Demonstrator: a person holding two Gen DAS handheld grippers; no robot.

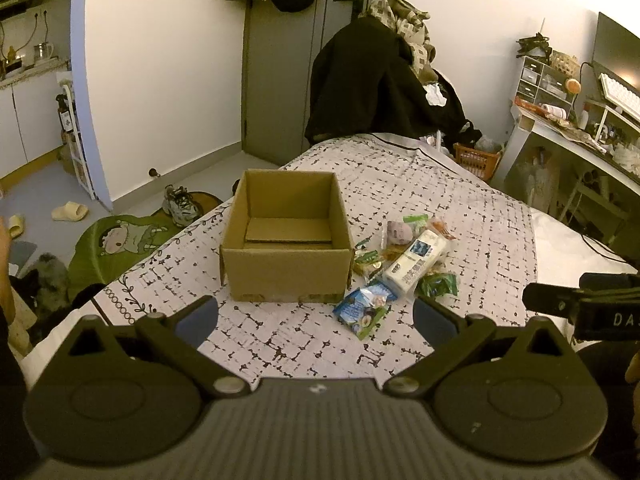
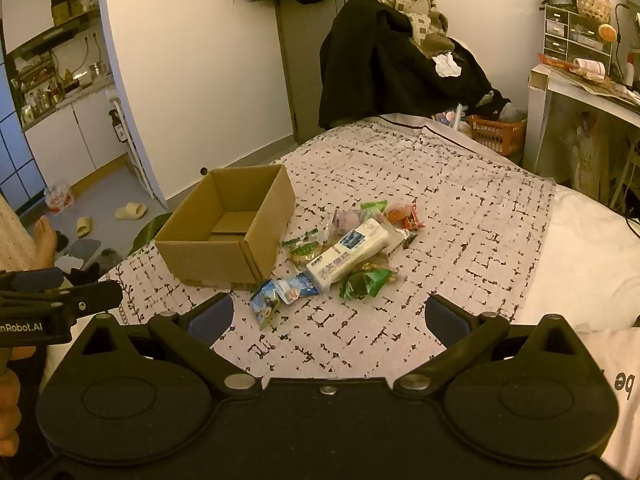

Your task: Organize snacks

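Bedspread (image 1: 440, 208) with black checks carries my open, empty cardboard box (image 1: 286, 236) and snacks (image 2: 348, 248) heaped just beside it. Clothes (image 2: 384, 52) bury a chair beyond. Both my jaws gape wide, holding nothing. Packet labels are unreadable.

Lived-in home bedroom: bed under white black-patterned quilt (image 1: 400, 184), dark coats heaped on chair (image 1: 360, 88), cluttered white desk (image 1: 560, 128), beige slippers on grey floor (image 1: 70, 211), kitchen alcove beyond.
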